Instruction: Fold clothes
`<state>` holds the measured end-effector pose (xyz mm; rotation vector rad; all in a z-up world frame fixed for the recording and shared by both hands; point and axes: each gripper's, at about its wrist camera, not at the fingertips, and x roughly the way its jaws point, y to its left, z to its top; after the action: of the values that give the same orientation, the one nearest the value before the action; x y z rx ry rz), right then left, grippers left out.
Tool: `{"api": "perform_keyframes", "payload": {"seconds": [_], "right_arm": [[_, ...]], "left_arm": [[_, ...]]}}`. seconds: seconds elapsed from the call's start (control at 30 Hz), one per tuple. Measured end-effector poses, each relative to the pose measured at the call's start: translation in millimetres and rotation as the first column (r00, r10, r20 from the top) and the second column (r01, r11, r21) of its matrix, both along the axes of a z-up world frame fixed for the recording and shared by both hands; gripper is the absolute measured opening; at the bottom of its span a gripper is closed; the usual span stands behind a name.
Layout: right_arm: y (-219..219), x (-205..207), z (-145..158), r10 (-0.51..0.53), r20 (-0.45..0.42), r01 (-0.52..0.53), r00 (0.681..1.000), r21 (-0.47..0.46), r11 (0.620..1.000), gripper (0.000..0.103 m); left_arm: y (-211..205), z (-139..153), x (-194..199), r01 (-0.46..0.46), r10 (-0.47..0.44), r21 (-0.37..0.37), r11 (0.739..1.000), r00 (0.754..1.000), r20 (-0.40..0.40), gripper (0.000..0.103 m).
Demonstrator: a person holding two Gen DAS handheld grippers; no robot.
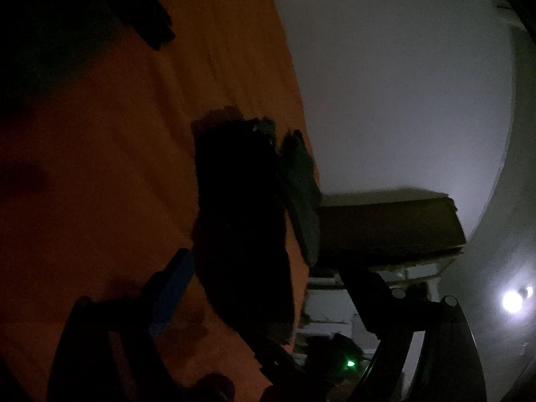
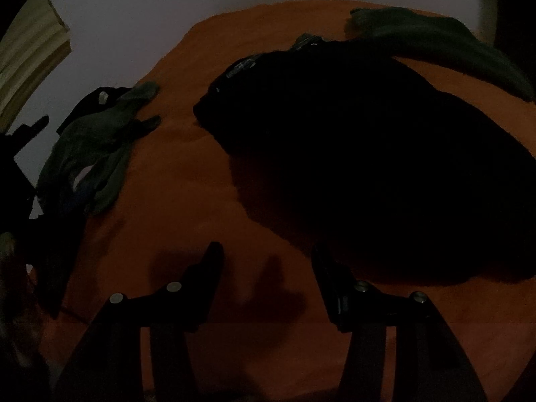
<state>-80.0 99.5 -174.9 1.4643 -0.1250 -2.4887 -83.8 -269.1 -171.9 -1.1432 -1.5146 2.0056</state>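
Orange cloth, matte and faintly napped, covers the bed (image 2: 174, 181) that fills most of both views; the light is dim and detail is poor. A pale, smooth wall (image 1: 402, 83) rises behind it.

Across the bed from about 12 to 3 o'clock in the right wrist view lies the black garment (image 2: 368, 167), a broad, soft, rounded mass so dark that its folds cannot be made out. In the left wrist view it shows as a long dark slab near the bed's edge.

At 1 o'clock a grey-green garment (image 2: 435, 40) stretches in a long ribbed strip, touching the black one's far edge. At 9 o'clock a crumpled grey-green pile (image 2: 97, 147) sits well apart from the black garment.

A brown, flat-sided box (image 1: 392, 224) stands beyond the bed's edge.

The right gripper (image 2: 268, 258) hovers over bare orange cloth at 6 o'clock, its rigid black fingers spread wide and empty. The left gripper (image 1: 264, 274) also stands wide, one blue-faced finger (image 1: 174, 291) over the bed, the black garment between its fingers; whether it touches is unclear.
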Motion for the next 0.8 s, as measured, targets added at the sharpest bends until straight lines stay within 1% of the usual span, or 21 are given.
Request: {"api": "perform_keyframes", "payload": {"seconds": [0.07, 0.1, 0.17, 0.2, 0.27, 0.33, 0.4, 0.43, 0.47, 0.5, 0.53, 0.57, 0.63, 0.7, 0.8], "right_arm": [[1, -1, -1, -0.005, -0.006, 0.005, 1.0, 0.012, 1.0, 0.058], [2, -2, -1, -0.008, -0.01, 0.008, 1.0, 0.018, 1.0, 0.058], [3, -4, -3, -0.012, -0.017, 0.013, 1.0, 0.033, 0.999, 0.061], [-1, -9, -5, -0.011, -0.027, 0.012, 1.0, 0.061, 0.998, 0.063], [-11, -24, -13, -0.006, -0.054, 0.014, 0.999, 0.143, 0.99, 0.075], [-22, -40, -21, -0.002, -0.083, 0.023, 0.997, 0.249, 0.968, 0.077], [-17, -53, -25, -0.054, -0.132, 0.095, 0.99, 0.329, 0.939, 0.077], [-14, -59, -28, -0.077, -0.157, 0.131, 0.985, 0.367, 0.921, 0.067], [-12, -65, -30, -0.1, -0.184, 0.168, 0.978, 0.404, 0.899, 0.025], [-6, -69, -29, -0.126, -0.213, 0.206, 0.969, 0.414, 0.886, 0.012], [13, -61, -15, -0.178, -0.245, 0.251, 0.953, 0.311, 0.917, 0.013], [31, -53, -1, -0.222, -0.272, 0.285, 0.936, 0.219, 0.933, 0.013], [53, -33, 27, -0.226, -0.329, 0.293, 0.917, 0.172, 0.94, 0.012], [76, -9, 54, -0.213, -0.357, 0.276, 0.909, 0.135, 0.952, 0.012], [120, 26, 84, -0.28, -0.298, 0.297, 0.913, 0.013, 0.955, 0.012]], "left_arm": [[1, -1, 1, 0.007, -0.007, -0.039, 0.999, 1.0, 0.006, 0.088], [1, -1, 2, 0.01, -0.009, -0.057, 0.998, 1.0, 0.014, 0.088], [-1, -4, 3, 0.01, -0.008, -0.073, 0.997, 1.0, 0.026, 0.088], [0, -6, 2, 0.01, -0.008, -0.078, 0.997, 0.999, 0.033, 0.088], [-1, -11, 3, 0.014, -0.01, -0.086, 0.996, 0.999, 0.048, 0.088], [-5, -14, 5, 0.009, -0.004, -0.082, 0.997, 0.998, 0.062, 0.088], [-10, -18, 7, -0.006, 0.012, -0.068, 0.998, 0.997, 0.078, 0.088], [-13, -19, 9, -0.014, 0.02, -0.06, 0.998, 0.996, 0.089, 0.088], [-16, -21, 11, -0.022, 0.028, -0.057, 0.998, 0.994, 0.103, 0.088], [-18, -22, 12, -0.028, 0.036, -0.072, 0.997, 0.994, 0.104, 0.088], [-20, -21, 13, -0.035, 0.044, -0.091, 0.995, 0.994, 0.102, 0.088], [-22, -21, 14, -0.041, 0.052, -0.11, 0.993, 0.994, 0.1, 0.088], [-17, -20, 15, -0.031, 0.043, -0.129, 0.991, 0.995, 0.088, 0.088], [-12, -19, 15, -0.019, 0.03, -0.145, 0.989, 0.997, 0.076, 0.088], [14, -17, 16, 0.08, -0.07, -0.172, 0.982, 0.995, 0.067, 0.088]]}}
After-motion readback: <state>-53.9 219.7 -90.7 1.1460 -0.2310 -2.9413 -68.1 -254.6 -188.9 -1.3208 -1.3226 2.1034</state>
